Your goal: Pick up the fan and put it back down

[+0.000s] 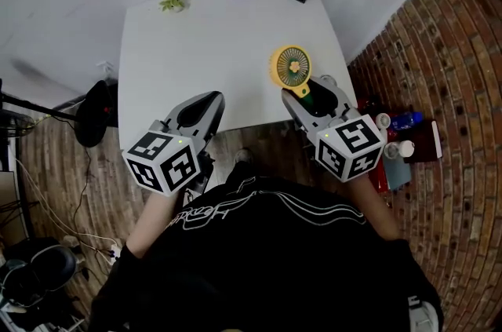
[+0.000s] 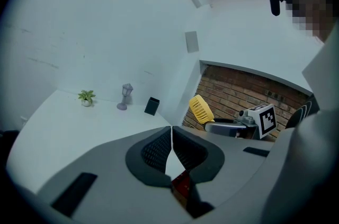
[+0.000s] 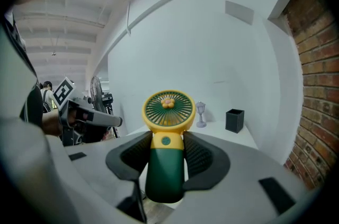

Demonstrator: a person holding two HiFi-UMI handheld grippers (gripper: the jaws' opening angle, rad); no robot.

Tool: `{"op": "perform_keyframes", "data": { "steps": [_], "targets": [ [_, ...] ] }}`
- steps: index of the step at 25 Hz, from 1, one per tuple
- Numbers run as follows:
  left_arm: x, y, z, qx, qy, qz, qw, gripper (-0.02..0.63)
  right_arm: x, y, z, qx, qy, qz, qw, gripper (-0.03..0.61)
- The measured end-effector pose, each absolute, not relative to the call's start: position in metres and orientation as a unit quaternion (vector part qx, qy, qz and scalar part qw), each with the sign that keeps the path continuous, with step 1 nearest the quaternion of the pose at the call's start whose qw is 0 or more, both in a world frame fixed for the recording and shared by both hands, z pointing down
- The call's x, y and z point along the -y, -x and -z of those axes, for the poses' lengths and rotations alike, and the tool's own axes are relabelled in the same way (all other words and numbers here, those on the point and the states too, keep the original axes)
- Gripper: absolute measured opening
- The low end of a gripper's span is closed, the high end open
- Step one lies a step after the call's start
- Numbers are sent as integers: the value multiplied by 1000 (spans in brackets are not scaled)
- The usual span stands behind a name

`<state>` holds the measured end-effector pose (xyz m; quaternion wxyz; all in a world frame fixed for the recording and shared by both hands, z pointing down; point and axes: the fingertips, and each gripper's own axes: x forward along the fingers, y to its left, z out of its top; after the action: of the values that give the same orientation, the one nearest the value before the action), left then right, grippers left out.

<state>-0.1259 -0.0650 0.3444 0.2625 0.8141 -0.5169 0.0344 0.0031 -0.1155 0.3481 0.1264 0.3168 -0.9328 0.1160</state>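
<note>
Item under inspection: a small hand-held fan (image 3: pixel 165 157) with a dark green, rounded plastic handle and a yellow round grille head. The grille ribs are green, with a yellow-and-orange flower at the centre. A round green button sits on the yellow neck.

Position: the fan stands upright in the right gripper (image 3: pixel 167 138). Both ribbed black pads are clamped on the neck and upper handle. The handle's lower end hangs free below the jaws. In the head view the fan (image 1: pixel 292 70) is at the near right edge of the white rectangular table (image 1: pixel 196 48).

Left gripper (image 2: pixel 171 130): jaws brought together, tips meeting, nothing between them.

Differences between views:
- The head view alone shows both grippers side by side, the left gripper (image 1: pixel 205 104) over the table's near edge and the right gripper (image 1: pixel 307 89) further right, with red brick floor (image 1: pixel 439 48) around the table.
- Only the right gripper view shows the flower and the button.
- The left gripper view shows the fan (image 2: pixel 201 109) nearly edge-on, a plain yellow disc.
- The small green potted plant (image 2: pixel 86 97) appears in the left gripper view and the head view (image 1: pixel 173 1), not in the right gripper view.
- The lilac lantern-shaped ornament (image 3: pixel 201 113) and the black square box (image 3: pixel 234 120) stand at the table's far edge in all three views.
</note>
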Motion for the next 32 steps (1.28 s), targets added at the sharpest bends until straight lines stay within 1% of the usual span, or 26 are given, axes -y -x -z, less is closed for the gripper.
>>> {"op": "perform_keyframes", "data": {
  "steps": [12, 22, 32],
  "targets": [
    [73, 124, -349, 510, -817, -43, 265, 35, 123, -7, -352, 928, -329, -112, 134, 184],
    [98, 140, -354, 503, -820, -47, 270, 35, 154, 8, -360, 921, -342, -116, 143, 184],
    [131, 164, -363, 497, -820, -53, 277, 35, 197, 27, -388, 909, -357, -131, 171, 184]
  ]
}}
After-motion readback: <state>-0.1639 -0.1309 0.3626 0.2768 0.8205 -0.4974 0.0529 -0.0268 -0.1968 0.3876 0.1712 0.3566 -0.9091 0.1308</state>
